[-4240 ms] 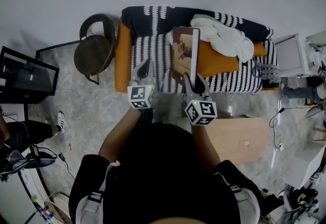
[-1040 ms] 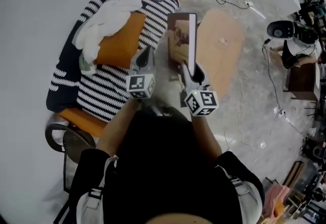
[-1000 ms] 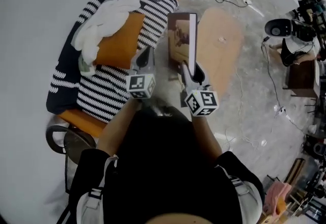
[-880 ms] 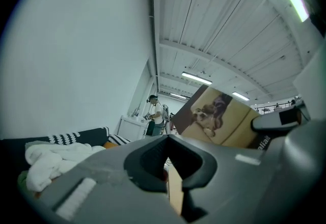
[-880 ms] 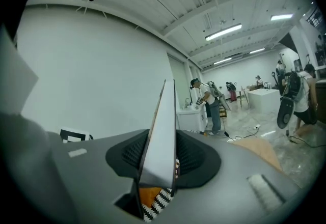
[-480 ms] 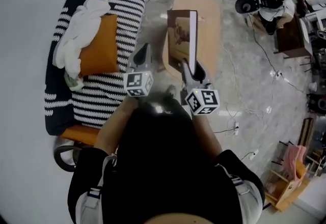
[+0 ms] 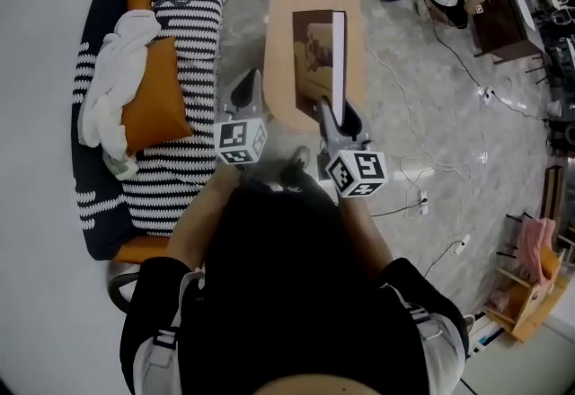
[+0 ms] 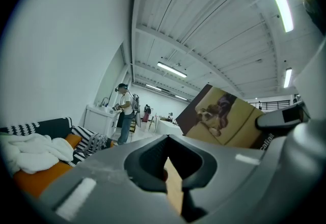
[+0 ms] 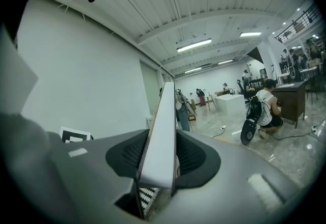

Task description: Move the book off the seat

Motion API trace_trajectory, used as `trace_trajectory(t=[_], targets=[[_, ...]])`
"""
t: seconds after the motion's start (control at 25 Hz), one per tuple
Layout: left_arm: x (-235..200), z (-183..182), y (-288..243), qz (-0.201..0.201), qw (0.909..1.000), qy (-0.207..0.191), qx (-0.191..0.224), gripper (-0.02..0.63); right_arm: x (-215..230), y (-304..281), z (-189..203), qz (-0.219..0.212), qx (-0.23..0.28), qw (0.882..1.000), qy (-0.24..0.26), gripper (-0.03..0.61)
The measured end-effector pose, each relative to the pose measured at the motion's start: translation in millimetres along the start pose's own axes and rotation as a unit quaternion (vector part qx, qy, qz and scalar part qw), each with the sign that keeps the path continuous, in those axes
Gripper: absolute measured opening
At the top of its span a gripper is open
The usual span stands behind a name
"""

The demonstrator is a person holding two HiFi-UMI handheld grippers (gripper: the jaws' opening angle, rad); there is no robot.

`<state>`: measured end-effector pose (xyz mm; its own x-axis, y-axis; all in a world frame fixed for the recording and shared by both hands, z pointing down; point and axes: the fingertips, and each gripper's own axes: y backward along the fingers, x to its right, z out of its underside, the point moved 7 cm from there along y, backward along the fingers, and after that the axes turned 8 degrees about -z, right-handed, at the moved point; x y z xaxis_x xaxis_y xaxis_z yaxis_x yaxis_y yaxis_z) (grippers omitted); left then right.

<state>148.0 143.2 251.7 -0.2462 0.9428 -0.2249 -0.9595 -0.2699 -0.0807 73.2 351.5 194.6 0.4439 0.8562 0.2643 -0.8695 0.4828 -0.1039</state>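
Over the wooden table (image 7: 278,34): book (image 7: 320,48) clamped on edge in the right gripper (image 7: 329,108)

So the right gripper has the book by its near end, one jaw on each cover. The jaws sit roughly midway apart, and the book's full thickness fills the gap between them. Looking from the right gripper view, the white page block stands up between the two dark pads and runs straight away from the camera, with a pad pressed on either side. Page edges face up, spine down, so it's riding on edge rather than flat. The cover with the dog picture faces over toward the left gripper (image 7: 249,88).

That left gripper sits just beside the book on the picture side, not touching it as far as I can see. Its jaws are apart too, by a smaller gap, and nothing is in there, just a tan sliver showing through. The left gripper view catches the dog cover off to the right, tilted.

Placement-wise, the head view puts the book over the middle of the table, well clear of the striped sofa (image 7: 184,151) on the left. An orange cushion (image 7: 153,110) and a white cloth (image 7: 108,97) lie on that sofa. Can't tell from any view whether the book's bottom edge touches the table top or hangs just above it
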Motion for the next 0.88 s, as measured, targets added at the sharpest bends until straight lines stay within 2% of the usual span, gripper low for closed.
trace_trajectory(t=[0.56,0.88], targets=[[91,16,-76,0.014,0.9997,-0.019,-0.010,0.005,114,13,-14,0.014,0.012,1.000,-0.023,0.156],[137,27,-111,0.010,0.9998,-0.013,-0.013,0.006,169,19,-17,0.016,0.013,0.999,-0.038,0.156]])
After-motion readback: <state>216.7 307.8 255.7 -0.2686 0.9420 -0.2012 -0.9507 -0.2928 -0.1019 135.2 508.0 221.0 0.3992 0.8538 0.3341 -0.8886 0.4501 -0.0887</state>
